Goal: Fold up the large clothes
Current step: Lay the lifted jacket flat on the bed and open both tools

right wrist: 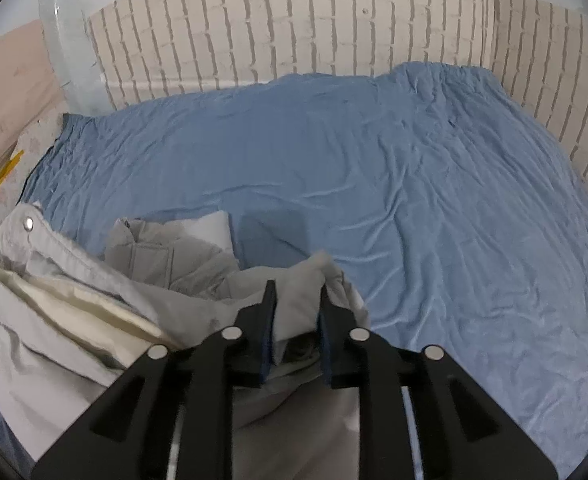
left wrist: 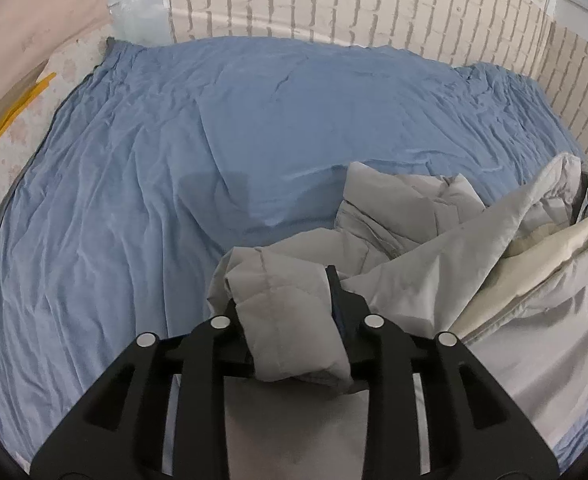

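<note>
Through the left wrist view, my left gripper (left wrist: 281, 300) was clamped on a padded fold of the pale grey jacket (left wrist: 434, 248), bunched near-right on the blue sheet (left wrist: 173, 140). Through the right wrist view, my right gripper (right wrist: 296, 300) pinched another fold; I judged both should lift evenly to spread it flat.

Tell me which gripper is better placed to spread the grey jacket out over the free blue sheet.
Probably the right gripper. It is clamped on the jacket, and open blue sheet stretches to its right. The left gripper also grips jacket fabric, with free sheet on its left side.
</note>
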